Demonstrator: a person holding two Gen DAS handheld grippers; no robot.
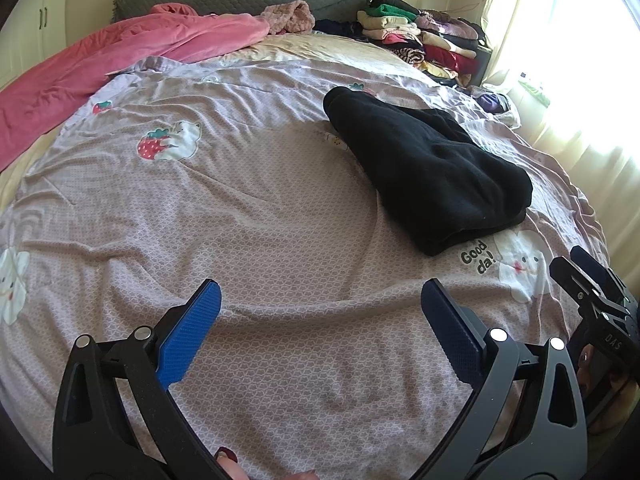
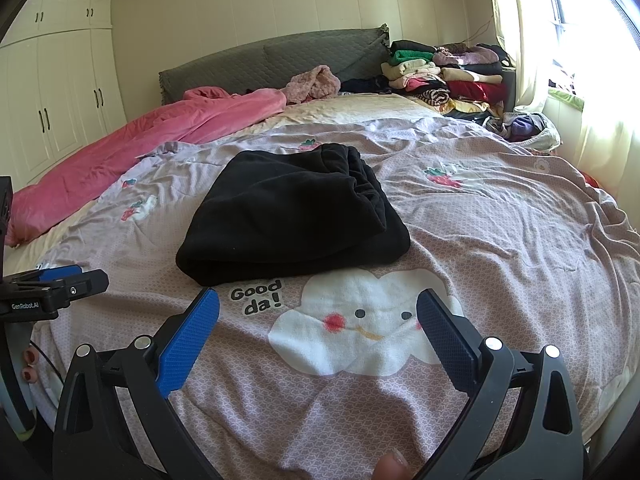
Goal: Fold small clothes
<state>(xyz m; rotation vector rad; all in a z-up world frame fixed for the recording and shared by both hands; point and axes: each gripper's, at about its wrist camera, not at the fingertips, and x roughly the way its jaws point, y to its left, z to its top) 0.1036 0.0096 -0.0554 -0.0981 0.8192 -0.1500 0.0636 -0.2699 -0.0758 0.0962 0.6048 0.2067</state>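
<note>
In the left wrist view, the left gripper (image 1: 320, 312) is held low over the bed and looks along it toward the headboard. Its two blue fingers (image 1: 188, 336) are spread wide, and between them there is only the lilac bedcover (image 1: 260, 208); they hold nothing. At the bottom edge a fingertip with a red nail (image 1: 226, 456) of the holding hand can be seen. The folded black garment (image 1: 424, 176) lies flat on the bedcover, ahead and to the right of this gripper, well apart from it. At the right edge the right gripper (image 1: 592, 284) comes into the picture, near the front corner of the garment but not touching it. Far behind, a pile of folded clothes (image 1: 420, 36) stands at the head of the bed beside the window, and a pink blanket (image 1: 120, 60) lies along the left side.

In the right wrist view, the right gripper (image 2: 318, 312) is also low, above the white cloud print (image 2: 360, 332) on the bedcover (image 2: 500, 220). Its fingers (image 2: 188, 340) are spread wide as well and grip nothing. The black garment (image 2: 292, 216) lies just ahead of the fingertips, a little to the left, with its folded edge toward the camera, beside the words "Good da!". At the left edge the left gripper (image 2: 68, 280) is seen from the side; from here I cannot tell its opening.
</note>
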